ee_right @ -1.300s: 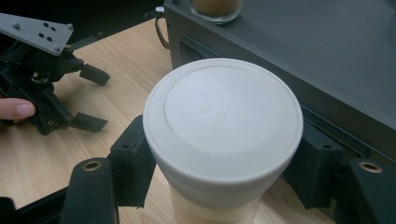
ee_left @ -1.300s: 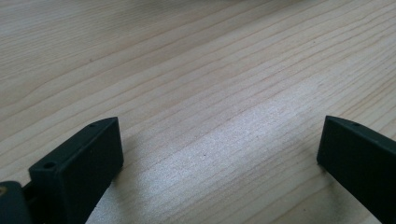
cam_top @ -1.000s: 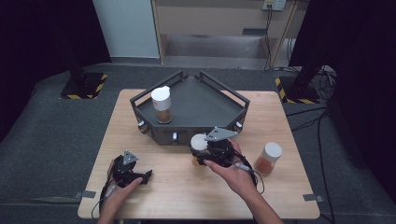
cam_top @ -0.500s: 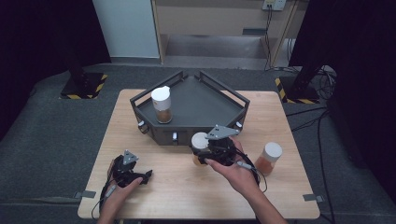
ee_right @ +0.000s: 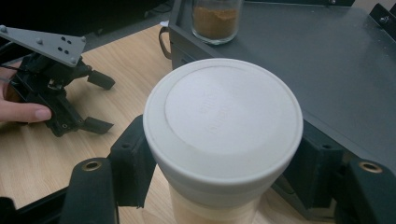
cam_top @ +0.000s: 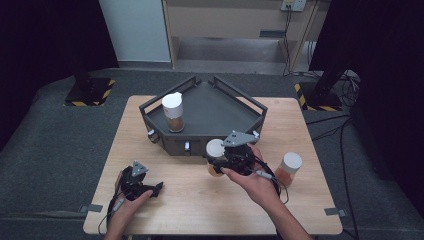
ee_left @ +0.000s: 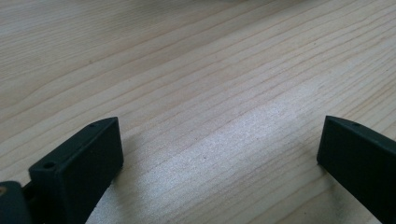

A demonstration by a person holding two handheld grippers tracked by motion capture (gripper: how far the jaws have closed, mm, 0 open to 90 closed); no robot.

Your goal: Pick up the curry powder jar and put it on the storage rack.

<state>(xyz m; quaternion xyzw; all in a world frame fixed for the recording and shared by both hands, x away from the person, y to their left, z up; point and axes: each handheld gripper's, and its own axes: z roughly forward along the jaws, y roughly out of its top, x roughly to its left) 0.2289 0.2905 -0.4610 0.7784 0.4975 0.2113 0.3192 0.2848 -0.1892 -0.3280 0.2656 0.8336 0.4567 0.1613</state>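
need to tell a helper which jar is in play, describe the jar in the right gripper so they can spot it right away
Start at the dark grey angular tray in the middle of the wooden table. Just off its near edge, the right gripper is shut on a white-lidded jar of brown powder. Of the three like jars, one stands inside the tray and one stands alone near the table's right edge; this is the one held between black jaws.

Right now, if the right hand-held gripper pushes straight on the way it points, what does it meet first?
Likely the dark tray's front wall, just beyond the white-lidded jar the right hand-held gripper holds; depth is uncertain.
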